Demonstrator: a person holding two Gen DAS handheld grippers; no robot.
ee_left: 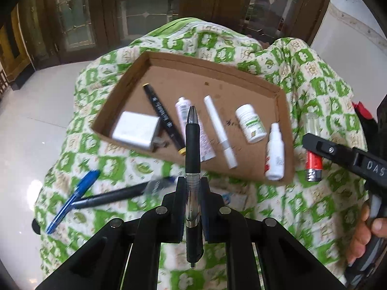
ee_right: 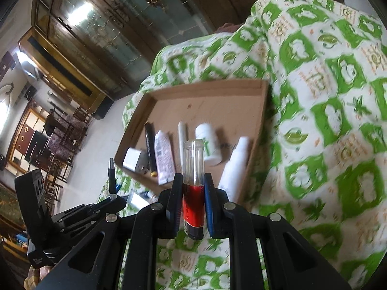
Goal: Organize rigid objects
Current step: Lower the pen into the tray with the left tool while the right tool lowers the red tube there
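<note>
My left gripper (ee_left: 193, 186) is shut on a black and clear pen (ee_left: 192, 145), which points forward over the near edge of the cardboard tray (ee_left: 208, 66). In the tray lie a white charger (ee_left: 135, 130), a black marker (ee_left: 163, 118), a pale tube (ee_left: 183, 111), a white stick (ee_left: 220, 133), a white pill bottle (ee_left: 250, 123) and a white spray bottle (ee_left: 274, 154). My right gripper (ee_right: 193, 183) is shut on a red lighter (ee_right: 192, 205) with a clear end, held just short of the tray (ee_right: 205, 88). The left wrist view shows the right gripper (ee_left: 312, 149) at the right.
A blue pen (ee_left: 72, 200) and a black pen (ee_left: 111, 195) lie crossed on the green and white patterned cloth (ee_left: 314, 77) left of my left gripper. The cloth drapes over the support, with white tiled floor (ee_left: 36, 120) to the left and wooden glass-door cabinets (ee_left: 79, 12) behind.
</note>
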